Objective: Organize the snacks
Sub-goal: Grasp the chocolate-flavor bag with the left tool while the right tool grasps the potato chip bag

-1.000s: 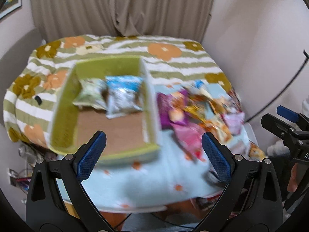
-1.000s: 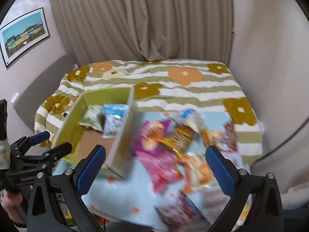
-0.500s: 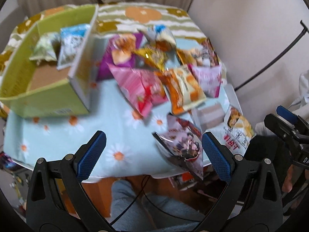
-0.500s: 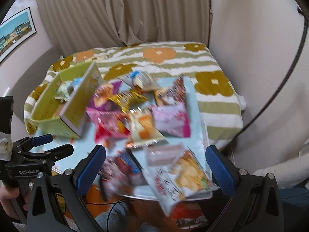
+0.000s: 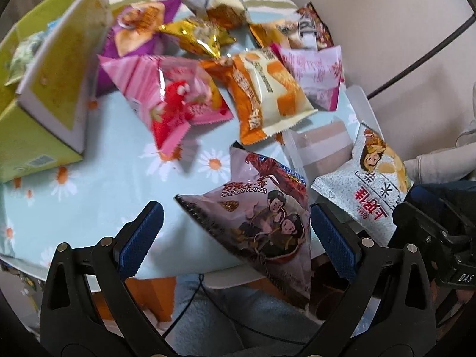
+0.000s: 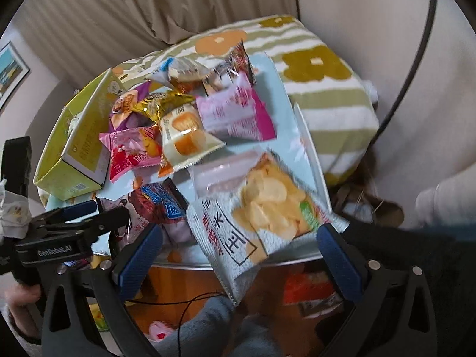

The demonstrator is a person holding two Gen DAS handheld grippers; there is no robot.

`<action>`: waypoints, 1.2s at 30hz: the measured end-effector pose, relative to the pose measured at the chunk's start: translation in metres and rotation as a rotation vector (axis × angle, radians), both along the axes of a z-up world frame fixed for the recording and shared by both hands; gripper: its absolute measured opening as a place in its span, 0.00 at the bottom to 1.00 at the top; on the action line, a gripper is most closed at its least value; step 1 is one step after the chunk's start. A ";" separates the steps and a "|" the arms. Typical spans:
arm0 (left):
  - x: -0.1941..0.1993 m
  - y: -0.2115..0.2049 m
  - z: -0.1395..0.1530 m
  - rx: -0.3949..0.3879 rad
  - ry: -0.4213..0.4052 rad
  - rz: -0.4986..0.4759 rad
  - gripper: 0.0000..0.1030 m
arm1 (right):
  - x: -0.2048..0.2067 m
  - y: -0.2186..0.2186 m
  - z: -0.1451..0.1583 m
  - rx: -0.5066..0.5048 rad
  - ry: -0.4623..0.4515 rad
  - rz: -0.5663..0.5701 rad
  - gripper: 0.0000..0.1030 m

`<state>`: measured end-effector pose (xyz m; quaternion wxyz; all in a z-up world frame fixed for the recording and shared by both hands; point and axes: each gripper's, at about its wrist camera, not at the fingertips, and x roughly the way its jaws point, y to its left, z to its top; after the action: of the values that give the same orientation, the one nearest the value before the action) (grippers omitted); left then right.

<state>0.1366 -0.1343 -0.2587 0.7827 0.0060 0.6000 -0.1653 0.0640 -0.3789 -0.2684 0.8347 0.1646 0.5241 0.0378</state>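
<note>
Several snack bags lie heaped on a table with a light blue daisy cloth [image 5: 104, 184]. My left gripper [image 5: 236, 235] is open, its blue pads on either side of a chocolate-flavour bag [image 5: 261, 217] that overhangs the table's near edge. My right gripper [image 6: 238, 255] is open too, straddling a white potato-chip bag [image 6: 261, 211] at the near edge. Farther back lie a pink bag [image 5: 175, 101], an orange-and-cream bag [image 5: 264, 92], a gold bag [image 5: 196, 37] and a purple one [image 5: 136, 26]. A green cardboard box [image 5: 44, 95] stands at the left with a couple of bags inside.
A bed with a striped, flowered cover [image 6: 321, 68] lies behind the table, curtains [image 6: 148, 6] beyond it. A person's grey-clad legs [image 5: 214, 321] and a thin black cable are under the near edge. A clear flat pouch [image 5: 321, 145] lies between the bags.
Both grippers have swung right and down toward the table's near edge. The box has slid to the left of each view and the near bags now fill the space between the open fingers.
</note>
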 end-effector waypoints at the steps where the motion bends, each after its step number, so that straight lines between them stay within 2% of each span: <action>1: 0.003 -0.002 -0.005 -0.006 0.014 0.000 0.96 | 0.001 -0.001 -0.004 0.022 0.010 -0.011 1.00; 7: 0.015 -0.016 -0.026 -0.031 0.061 -0.034 0.96 | 0.012 -0.010 -0.023 0.105 0.064 -0.077 1.00; 9: 0.017 -0.021 -0.034 -0.011 0.076 -0.055 0.96 | 0.016 -0.013 -0.026 0.128 0.070 -0.098 1.00; 11: 0.018 -0.024 -0.044 -0.006 0.104 -0.073 0.91 | 0.019 -0.015 -0.028 0.137 0.070 -0.112 1.00; 15: 0.019 -0.026 -0.063 -0.029 0.177 -0.085 0.73 | 0.026 -0.017 -0.031 0.157 0.078 -0.145 1.00; 26: 0.029 -0.028 -0.064 -0.024 0.145 -0.121 0.69 | 0.034 -0.021 -0.041 0.204 0.094 -0.203 1.00; 31: 0.028 -0.026 -0.061 -0.030 0.128 -0.126 0.68 | 0.041 -0.023 -0.057 0.261 0.134 -0.225 1.00; 32: 0.019 -0.028 -0.058 -0.033 0.122 -0.125 0.68 | 0.041 -0.023 -0.059 0.263 0.133 -0.230 0.95; 33: 0.019 -0.027 -0.057 -0.032 0.118 -0.126 0.68 | 0.042 -0.022 -0.059 0.254 0.132 -0.226 0.83; 36: 0.018 -0.023 -0.051 -0.027 0.099 -0.133 0.66 | 0.041 -0.017 -0.057 0.198 0.124 -0.210 0.68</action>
<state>0.1544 -0.1578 -0.3099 0.7393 0.0268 0.6341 -0.2250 0.1047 -0.3959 -0.3251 0.7798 0.3022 0.5482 -0.0085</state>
